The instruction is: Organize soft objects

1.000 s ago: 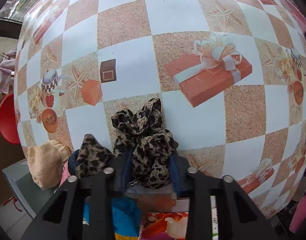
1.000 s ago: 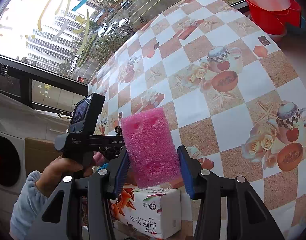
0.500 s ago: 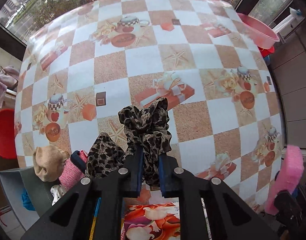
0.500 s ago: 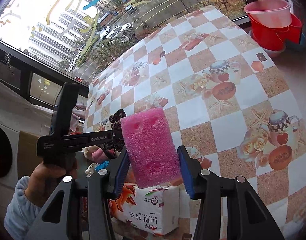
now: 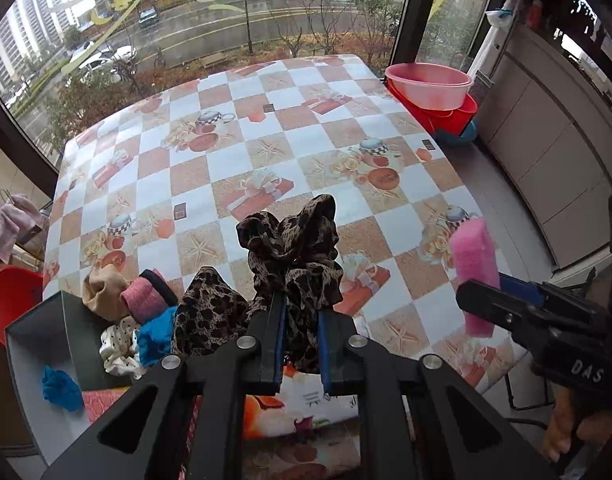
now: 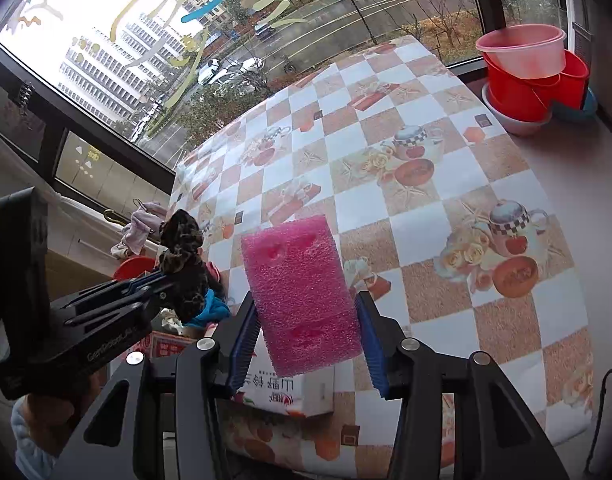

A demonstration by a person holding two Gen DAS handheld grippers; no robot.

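My left gripper is shut on a leopard-print scrunchie, held above the near edge of the checkered table. The right wrist view shows the same scrunchie bunched at the left gripper. My right gripper is shut on a pink sponge block, which stands upright between the blue pads. It hangs over the table's near right part. In the left wrist view the sponge and the right gripper are at the right.
A second leopard scrunchie lies by a pile of soft items: beige, pink, blue. A grey box at the near left holds a blue piece. A tissue pack sits below the sponge. Red basins stand far right.
The left gripper closed on the leopard scrunchie and lifted it well off the table, tilting back. The right gripper drifted a little up with the sponge still in it.
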